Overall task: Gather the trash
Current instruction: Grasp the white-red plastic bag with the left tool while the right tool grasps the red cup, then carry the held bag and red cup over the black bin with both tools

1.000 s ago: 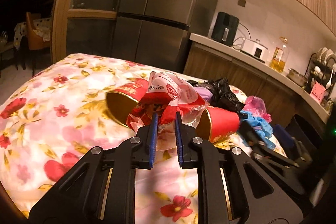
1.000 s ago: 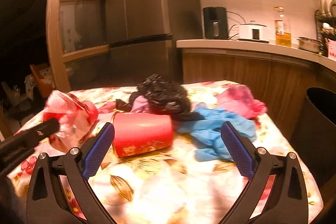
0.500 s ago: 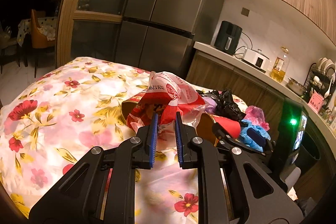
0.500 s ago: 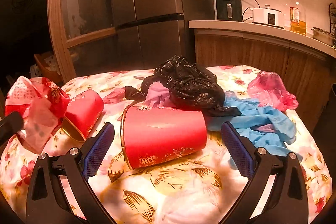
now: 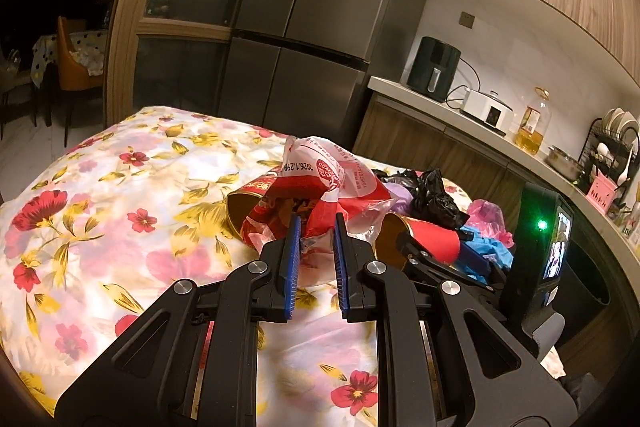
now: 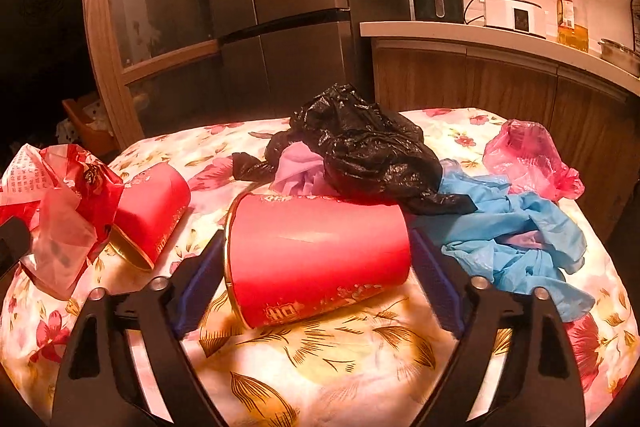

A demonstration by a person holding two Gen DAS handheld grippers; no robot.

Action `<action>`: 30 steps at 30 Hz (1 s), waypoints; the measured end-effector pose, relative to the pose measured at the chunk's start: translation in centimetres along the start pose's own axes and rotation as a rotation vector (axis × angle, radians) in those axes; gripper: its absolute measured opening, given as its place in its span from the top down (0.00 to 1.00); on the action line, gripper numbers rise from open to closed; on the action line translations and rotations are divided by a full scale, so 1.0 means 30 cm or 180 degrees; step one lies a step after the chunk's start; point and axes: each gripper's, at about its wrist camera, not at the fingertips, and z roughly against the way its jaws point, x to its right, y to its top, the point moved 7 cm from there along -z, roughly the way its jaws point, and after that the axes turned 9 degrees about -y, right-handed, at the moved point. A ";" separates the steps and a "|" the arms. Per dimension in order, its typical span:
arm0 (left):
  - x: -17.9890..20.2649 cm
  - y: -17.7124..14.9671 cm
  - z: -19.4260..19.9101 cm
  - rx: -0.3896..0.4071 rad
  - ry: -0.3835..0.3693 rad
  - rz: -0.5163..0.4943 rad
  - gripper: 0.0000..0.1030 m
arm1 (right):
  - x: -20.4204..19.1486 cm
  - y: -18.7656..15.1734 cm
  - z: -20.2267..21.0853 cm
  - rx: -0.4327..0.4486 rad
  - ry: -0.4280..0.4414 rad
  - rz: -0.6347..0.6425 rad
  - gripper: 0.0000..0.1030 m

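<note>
We held a hand-held gripper in each hand over a desk covered with a floral cloth in a dim kitchen. The left hand-held gripper was nearly pressed together, its blue pads pinching a crumpled red and white plastic bag, which hung above the cloth. The same bag appeared at the far left edge of the right wrist view.

The right hand-held gripper was spread wide and its jaws were closing, with a red paper cup lying on its side between them, gold rim to the left. We could not tell whether the pads were touching the cup yet. A second red paper cup lay on its side further left, just beside the held bag.

Behind the nearer cup sat a crumpled black plastic bag, touching it, with a bit of lilac plastic tucked at its left. To the right lay blue disposable gloves in a heap, and beyond them a pink plastic bag near the far right edge of the desk.

In the background stood a steel refrigerator and a kitchen counter carrying a black air fryer, a white cooker and a bottle of oil.
</note>
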 end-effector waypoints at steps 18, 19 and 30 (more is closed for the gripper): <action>0.032 0.000 0.014 0.0019 -0.0025 -0.0066 0.86 | 0.048 -0.011 0.146 0.0192 0.0044 -0.0057 0.18; 0.035 0.000 0.015 0.0016 -0.0027 -0.0070 0.86 | 0.055 -0.012 0.162 0.0213 0.0047 -0.0067 0.18; 0.145 -0.014 0.018 -0.0011 -0.0150 -0.0180 0.86 | 0.167 0.011 0.323 0.0443 0.0021 -0.0252 0.18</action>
